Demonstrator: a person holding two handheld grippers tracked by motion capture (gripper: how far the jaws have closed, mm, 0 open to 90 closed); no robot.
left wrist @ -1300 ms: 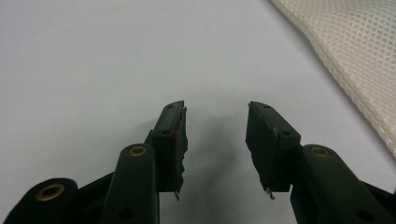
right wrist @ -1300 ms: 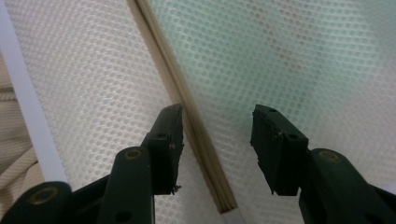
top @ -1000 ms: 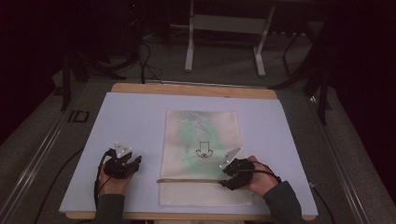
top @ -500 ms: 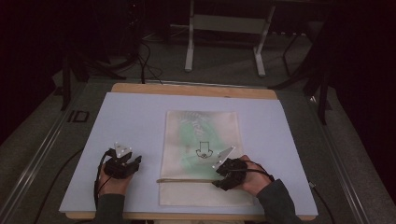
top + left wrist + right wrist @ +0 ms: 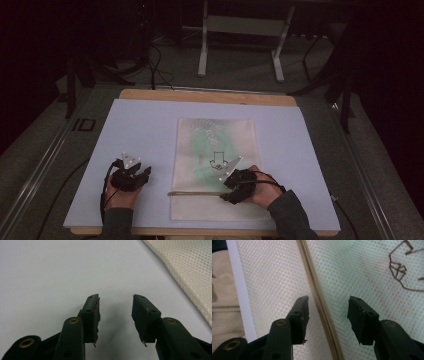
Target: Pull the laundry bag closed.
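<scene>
The mesh bag lies flat in the middle of the desk, its long side running away from the person. A thin tan strip, probably its zip or a seam, crosses it from side to side near the close end. The right tongs sit right over that strip at its right end. In the right gripper view the strip runs up between the two spread jaws, lying along the way the tongs point, so closing them should pinch it across its width. Whether the jaws already touch the mesh cannot be told. The left tongs rest on bare desk, just left of the bag's edge, also spread and holding nothing; the left gripper view shows the bag's edge off to their right. The right hand is clearly the nearer one to the strip. No zip pull can be made out, and the small drawing on the bag is too faint to read
</scene>
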